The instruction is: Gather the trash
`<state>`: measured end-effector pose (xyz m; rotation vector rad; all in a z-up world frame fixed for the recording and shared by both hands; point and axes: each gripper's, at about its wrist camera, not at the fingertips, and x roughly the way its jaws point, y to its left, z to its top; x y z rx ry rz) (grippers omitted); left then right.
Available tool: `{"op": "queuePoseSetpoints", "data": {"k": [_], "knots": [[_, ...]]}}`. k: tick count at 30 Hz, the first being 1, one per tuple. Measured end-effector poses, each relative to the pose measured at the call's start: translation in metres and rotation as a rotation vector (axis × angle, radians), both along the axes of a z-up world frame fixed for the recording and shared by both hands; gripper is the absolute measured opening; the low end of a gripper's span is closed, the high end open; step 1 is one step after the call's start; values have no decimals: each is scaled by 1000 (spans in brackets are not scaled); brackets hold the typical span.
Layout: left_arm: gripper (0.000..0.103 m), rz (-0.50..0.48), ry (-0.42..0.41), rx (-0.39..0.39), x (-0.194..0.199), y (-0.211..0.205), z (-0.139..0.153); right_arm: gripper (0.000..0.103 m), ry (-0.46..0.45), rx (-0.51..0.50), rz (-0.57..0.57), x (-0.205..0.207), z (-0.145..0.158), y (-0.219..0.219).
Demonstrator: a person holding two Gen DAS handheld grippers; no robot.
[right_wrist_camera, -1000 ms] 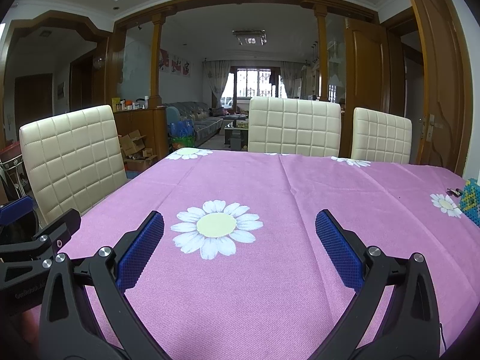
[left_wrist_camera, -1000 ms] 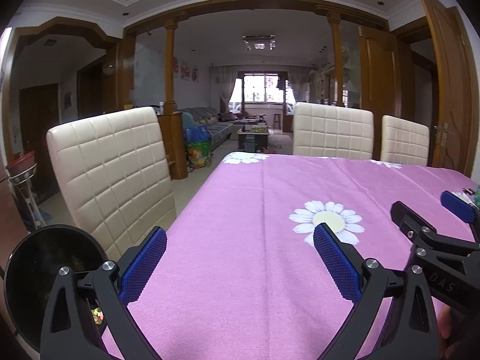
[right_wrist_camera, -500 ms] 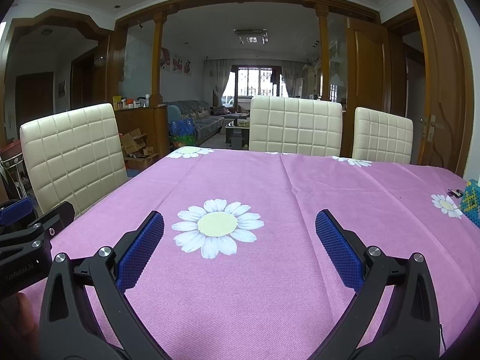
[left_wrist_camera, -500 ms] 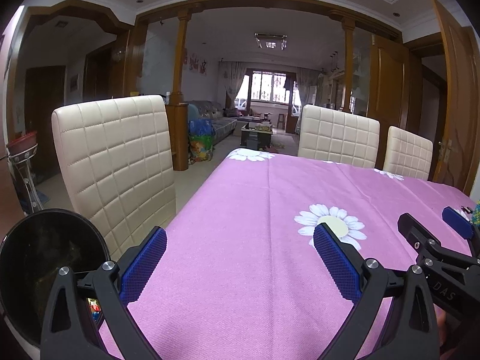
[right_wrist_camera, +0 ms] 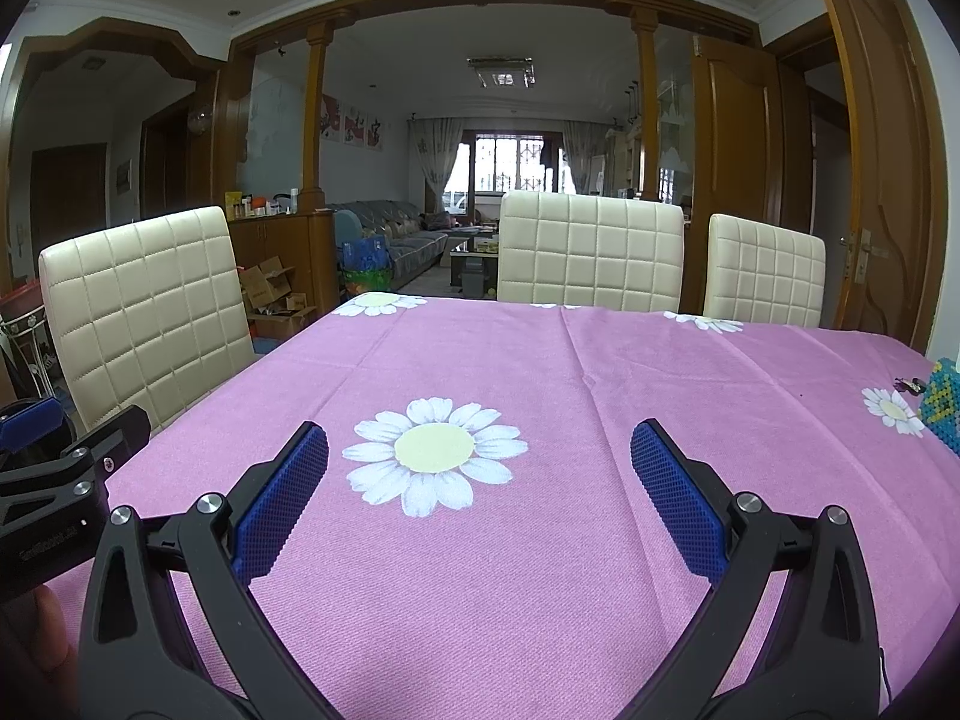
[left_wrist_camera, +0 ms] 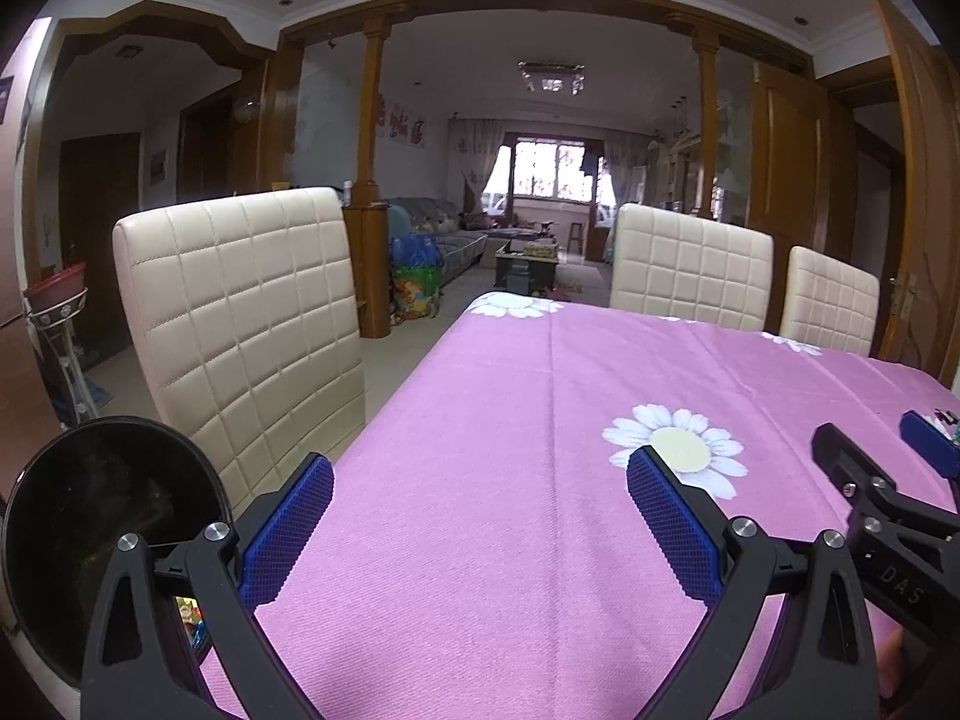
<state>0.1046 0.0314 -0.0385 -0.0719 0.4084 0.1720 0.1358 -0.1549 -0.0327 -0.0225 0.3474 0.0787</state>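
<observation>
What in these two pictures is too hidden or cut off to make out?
- Dark round bin, left view: contents too dark; the left gripper covers its lower part.
- Blue-and-yellow beaded thing, right view: cut off by the picture's edge.
- Small dark item beside it: too small to identify.
- No trash shows on the tablecloth.

a beaded blue-green object (right_wrist_camera: 945,414) is cut off at the right edge; perhaps a box.

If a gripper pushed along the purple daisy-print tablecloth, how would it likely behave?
The purple daisy-print tablecloth is probably floppy: fold creases show. Its woven texture suggests it would likely bunch and drag rather than slide cleanly. Both open grippers, left and right, hover above it.
</observation>
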Motion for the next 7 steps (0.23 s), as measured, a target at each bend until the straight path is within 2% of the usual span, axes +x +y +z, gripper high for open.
{"op": "queuePoseSetpoints", "data": {"k": [7], "knots": [[96, 3, -14, 39, -3, -5, 1, 100, 1, 0, 0, 0, 0, 0]]}}
